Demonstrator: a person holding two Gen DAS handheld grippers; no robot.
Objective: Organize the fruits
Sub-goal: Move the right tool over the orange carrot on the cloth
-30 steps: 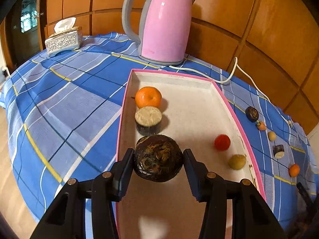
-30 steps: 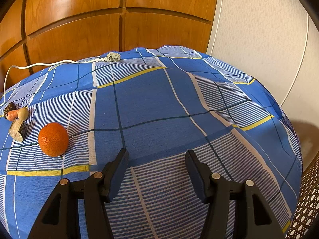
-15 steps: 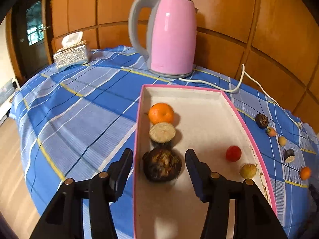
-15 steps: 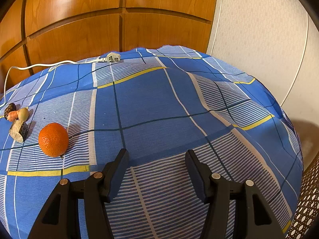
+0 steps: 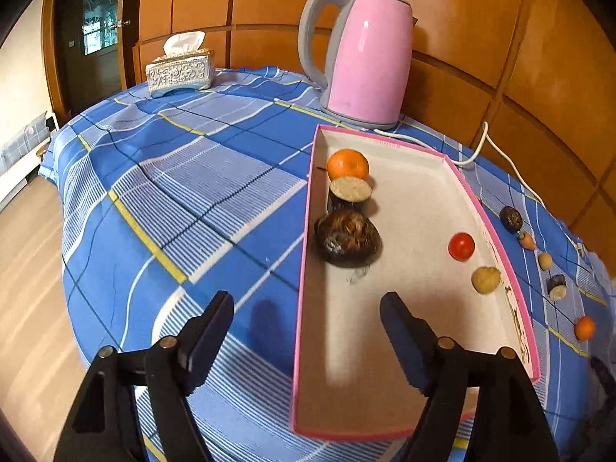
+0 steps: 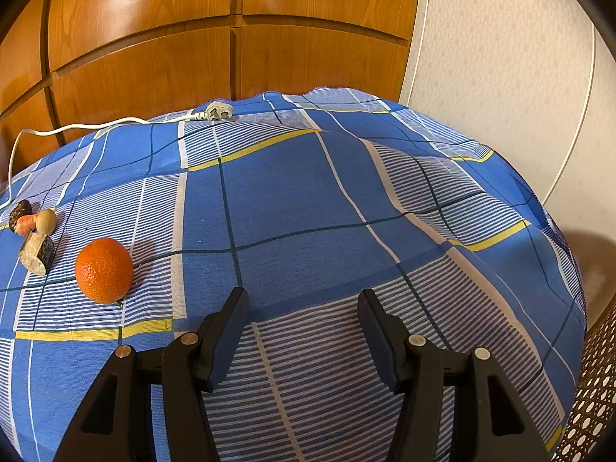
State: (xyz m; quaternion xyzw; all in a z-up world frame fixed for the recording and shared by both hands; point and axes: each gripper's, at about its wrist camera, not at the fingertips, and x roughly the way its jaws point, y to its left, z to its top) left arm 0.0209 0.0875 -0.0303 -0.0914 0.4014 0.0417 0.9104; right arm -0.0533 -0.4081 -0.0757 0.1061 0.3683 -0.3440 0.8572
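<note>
While hovering over the blue checked bench (image 5: 173,192), holding the left gripper (image 5: 307,300) with fingers (image 5: 215,319) spread wide, pinching nothing and straddling the near left wall of the pink tray (image 5: 415,200). Lying just beyond, along that wall inside the tray: a dark brown fruit (image 5: 347,238), a cut dark piece (image 5: 349,193) just beside it, then an orange (image 5: 347,163); sitting apart near the right wall, a tan fruit (image 5: 486,279) and a red fruit (image 5: 461,245). Trailing outside the tray, a row of small fruits (image 5: 544,261). Standing farthest, a pink kettle (image 5: 365,57) and a tissue box (image 5: 179,71). Hanging over bare cloth, the right gripper (image 6: 303,319), fingers (image 6: 227,331) likewise spread and empty, with a second orange (image 6: 104,270) resting to its left and a white plug (image 6: 218,111) at the far edge.
</note>
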